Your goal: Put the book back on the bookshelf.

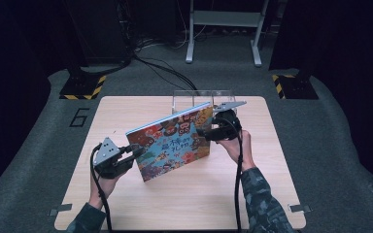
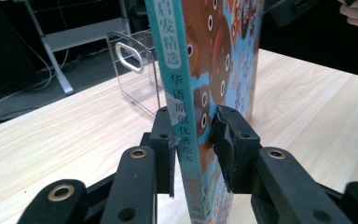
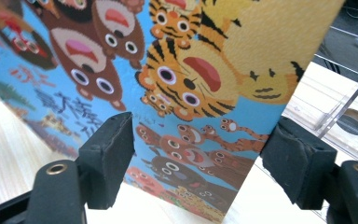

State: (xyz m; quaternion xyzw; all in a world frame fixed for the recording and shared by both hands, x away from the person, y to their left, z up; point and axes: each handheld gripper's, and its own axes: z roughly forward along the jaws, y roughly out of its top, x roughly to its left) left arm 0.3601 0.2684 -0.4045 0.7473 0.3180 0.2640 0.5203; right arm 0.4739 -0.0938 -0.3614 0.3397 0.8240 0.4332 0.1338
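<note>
A colourful picture book [image 1: 170, 143] with cartoon animals on its cover stands tilted on its lower edge on the wooden table [image 1: 199, 204]. My left gripper [image 1: 137, 153] is at the book's left end. In the left gripper view the black pads [image 2: 233, 140] sit against both sides of the teal spine [image 2: 179, 93], and my left gripper [image 2: 193, 135] is shut on the book. My right gripper [image 1: 205, 131] is at the book's upper right edge. In the right gripper view its jaws [image 3: 200, 154] stand wide apart, facing the cover [image 3: 191, 79] without pinching it.
A clear acrylic holder [image 1: 199, 97] stands at the table's far edge just behind the book; its handle cut-out [image 2: 129, 57] is visible past the spine. Cables and a metal stand's legs [image 1: 223, 29] lie on the floor beyond. Bare wood stretches in front of the book.
</note>
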